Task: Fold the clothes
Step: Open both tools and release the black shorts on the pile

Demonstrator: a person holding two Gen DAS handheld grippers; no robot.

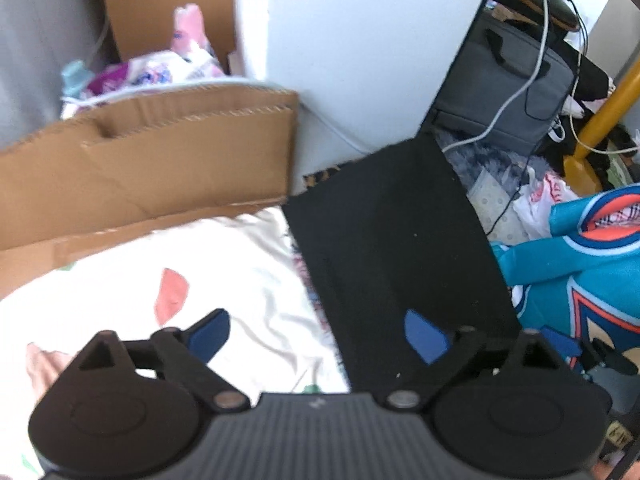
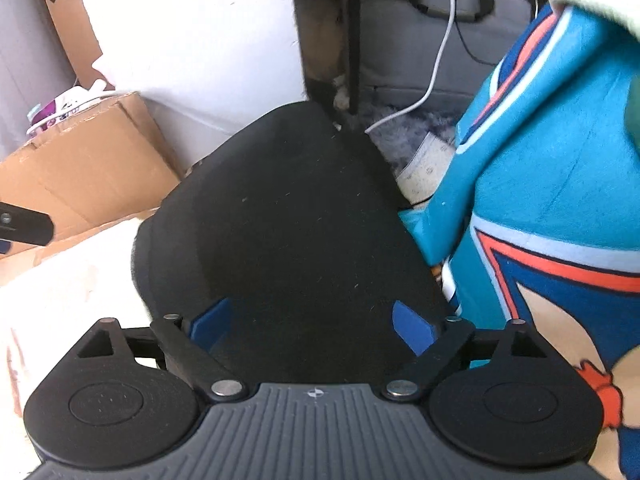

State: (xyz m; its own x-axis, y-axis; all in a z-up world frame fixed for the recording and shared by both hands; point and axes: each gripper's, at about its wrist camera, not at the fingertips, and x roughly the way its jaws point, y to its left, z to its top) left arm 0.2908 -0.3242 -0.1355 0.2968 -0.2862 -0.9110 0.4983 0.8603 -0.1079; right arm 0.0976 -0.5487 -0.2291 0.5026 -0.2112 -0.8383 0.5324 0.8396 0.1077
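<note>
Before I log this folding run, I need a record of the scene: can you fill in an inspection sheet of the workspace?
Surface: white patterned bed sheet, creased.
Job's things: black folded garment lying flat on the sheet; teal jersey with orange and blue trim beside it, unfolded.
Clutter: brown cardboard box holding colourful packets; white plastic bag.
Grippers: left gripper open, nothing between its blue pads; right gripper open above the black garment, not gripping it.
Cables: white cable and black cable draped over the grey laptop bag.
Surroundings: white wall; yellow wooden post.
</note>
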